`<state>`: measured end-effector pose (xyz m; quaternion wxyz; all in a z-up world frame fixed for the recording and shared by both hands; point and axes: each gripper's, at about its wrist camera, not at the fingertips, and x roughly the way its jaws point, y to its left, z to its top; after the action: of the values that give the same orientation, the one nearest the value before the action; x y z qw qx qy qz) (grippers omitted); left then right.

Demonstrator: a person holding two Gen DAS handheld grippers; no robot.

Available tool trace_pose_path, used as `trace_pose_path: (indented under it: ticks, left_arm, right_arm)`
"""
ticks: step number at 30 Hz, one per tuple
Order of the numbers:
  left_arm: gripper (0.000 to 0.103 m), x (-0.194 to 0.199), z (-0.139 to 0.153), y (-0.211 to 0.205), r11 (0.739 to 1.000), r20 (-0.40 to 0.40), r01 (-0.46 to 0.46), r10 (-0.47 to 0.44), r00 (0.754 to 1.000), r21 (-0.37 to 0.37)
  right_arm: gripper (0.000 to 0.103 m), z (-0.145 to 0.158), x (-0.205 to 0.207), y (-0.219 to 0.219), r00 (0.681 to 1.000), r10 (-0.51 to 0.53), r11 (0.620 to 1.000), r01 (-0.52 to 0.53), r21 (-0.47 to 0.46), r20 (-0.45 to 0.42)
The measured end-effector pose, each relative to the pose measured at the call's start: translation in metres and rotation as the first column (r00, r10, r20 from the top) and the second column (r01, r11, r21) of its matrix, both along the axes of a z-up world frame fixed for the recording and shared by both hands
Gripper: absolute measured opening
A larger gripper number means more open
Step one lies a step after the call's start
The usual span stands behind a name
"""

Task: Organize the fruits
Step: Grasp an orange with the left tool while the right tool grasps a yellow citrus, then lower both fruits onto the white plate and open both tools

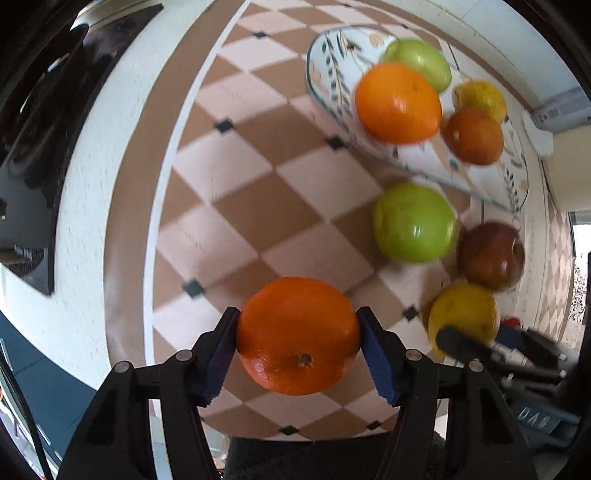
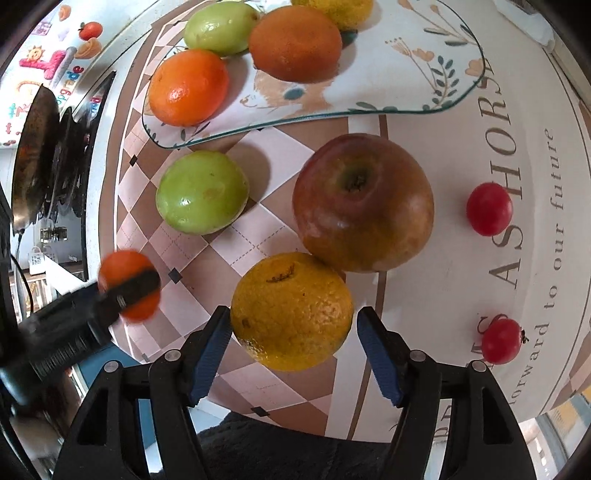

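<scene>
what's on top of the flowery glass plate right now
On the plate sit four fruits: a green apple, two oranges and a yellowish citrus, cut off by the frame edge. What lies beneath the fruits is covered.

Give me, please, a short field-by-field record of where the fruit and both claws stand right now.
left claw: shut on orange
right claw: around yellow citrus; left pad touching, right pad apart
tray: two oranges, green fruit, yellow fruit
loose on tablecloth: green apple, red apple, two small red fruits
tablecloth: checked
</scene>
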<state>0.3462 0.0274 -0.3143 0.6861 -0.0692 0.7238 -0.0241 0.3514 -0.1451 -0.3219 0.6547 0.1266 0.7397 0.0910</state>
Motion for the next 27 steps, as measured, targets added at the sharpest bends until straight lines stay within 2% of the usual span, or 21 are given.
trace_pose_path:
  ticks: [4, 8, 12, 16, 20, 24, 27]
  left_arm:
    - [0.061, -0.012, -0.007, 0.000, 1.000, -0.016, -0.011, 0.011, 1.000, -0.006]
    - [0.061, -0.020, -0.013, -0.005, 1.000, -0.019, -0.002, 0.002, 1.000, -0.012]
    - [0.061, -0.030, -0.020, -0.009, 1.000, -0.025, -0.002, 0.002, 1.000, -0.007]
    - [0.061, -0.032, -0.019, -0.012, 1.000, -0.029, 0.008, -0.008, 1.000, -0.002]
    - [0.061, -0.004, -0.002, -0.008, 0.999, -0.001, 0.005, -0.005, 1.000, -0.037]
    - [0.061, 0.017, 0.043, -0.011, 0.996, 0.080, 0.006, 0.002, 0.997, -0.094]
    - [0.061, 0.046, 0.074, -0.012, 0.995, 0.148, 0.022, -0.007, 0.989, -0.101]
  right_arm:
    - [0.066, 0.005, -0.006, 0.008, 0.998, 0.056, 0.998, -0.056, -0.033, 0.012]
    - [0.066, 0.002, -0.019, 0.006, 0.995, 0.097, 0.995, -0.098, -0.033, -0.030]
    - [0.066, -0.006, -0.021, -0.005, 0.999, 0.038, 0.999, -0.037, 0.013, -0.022]
    - [0.066, -0.004, -0.021, -0.007, 0.999, 0.039, 0.999, -0.039, 0.012, -0.007]
    - [0.065, 0.011, -0.018, -0.012, 1.000, 0.023, 0.999, -0.023, 0.041, 0.018]
    - [0.065, 0.051, 0.000, -0.031, 0.995, -0.027, 0.996, 0.018, 0.090, 0.101]
    - [0.065, 0.073, 0.024, -0.051, 0.985, -0.064, 0.995, 0.050, 0.090, 0.158]
